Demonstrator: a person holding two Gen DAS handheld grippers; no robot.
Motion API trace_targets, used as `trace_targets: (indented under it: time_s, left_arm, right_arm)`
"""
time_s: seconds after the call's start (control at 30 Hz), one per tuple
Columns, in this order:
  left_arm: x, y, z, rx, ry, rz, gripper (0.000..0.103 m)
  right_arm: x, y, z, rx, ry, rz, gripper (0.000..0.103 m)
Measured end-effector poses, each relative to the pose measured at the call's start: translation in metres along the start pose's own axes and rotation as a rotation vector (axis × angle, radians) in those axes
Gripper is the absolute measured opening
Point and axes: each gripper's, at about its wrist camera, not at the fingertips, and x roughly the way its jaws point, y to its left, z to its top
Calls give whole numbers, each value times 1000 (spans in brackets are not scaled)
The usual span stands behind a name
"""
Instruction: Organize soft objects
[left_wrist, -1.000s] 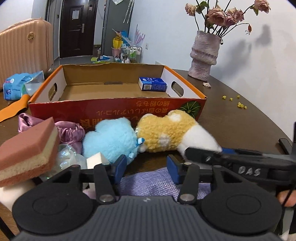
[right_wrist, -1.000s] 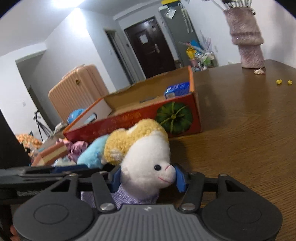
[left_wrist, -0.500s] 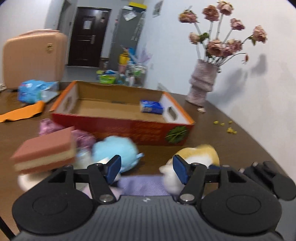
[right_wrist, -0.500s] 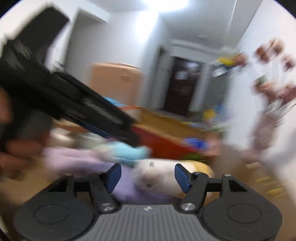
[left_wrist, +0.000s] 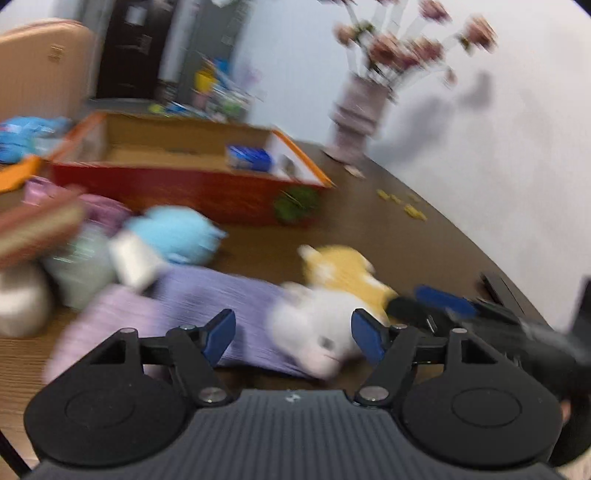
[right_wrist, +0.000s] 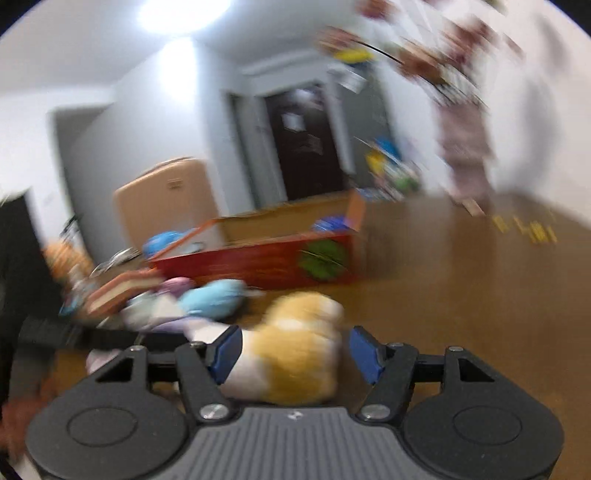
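Note:
Both views are motion-blurred. A yellow and white plush toy (left_wrist: 332, 295) lies on the brown table, its white head between the open jaws of my left gripper (left_wrist: 293, 334). In the right wrist view the plush (right_wrist: 295, 354) sits between the spread jaws of my right gripper (right_wrist: 295, 354), without a clear squeeze. The right gripper also shows in the left wrist view (left_wrist: 443, 306), just right of the plush. A purple cloth (left_wrist: 192, 302), a blue plush (left_wrist: 173, 236) and a pink and tan sponge (left_wrist: 37, 225) lie to the left.
A red and orange cardboard box (left_wrist: 192, 184) stands behind the soft objects, with a small blue pack (left_wrist: 249, 157) inside. A vase of dried flowers (left_wrist: 358, 118) stands at the back right. Yellow crumbs (left_wrist: 406, 206) lie on the table. A tan suitcase (right_wrist: 166, 206) stands beyond.
The yellow and white plush has been dragged toward me and to the right, away from the box. Both grippers have shifted and the left view now looks down on the plush's head.

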Motion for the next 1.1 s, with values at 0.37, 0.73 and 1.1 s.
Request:
trace_targets:
  time_s: [0.37, 0.73, 1.1]
  left_arm:
    - [26, 11, -4, -160, 49, -57, 52]
    - [8, 0, 22, -135, -4, -86, 51]
    - [57, 44, 155, -142, -63, -117, 51]
  right_arm:
    - [35, -33, -2, 214, 56, 154, 41]
    - [15, -23, 18, 188, 16, 152, 40]
    - [93, -14, 138, 144, -33, 125, 40]
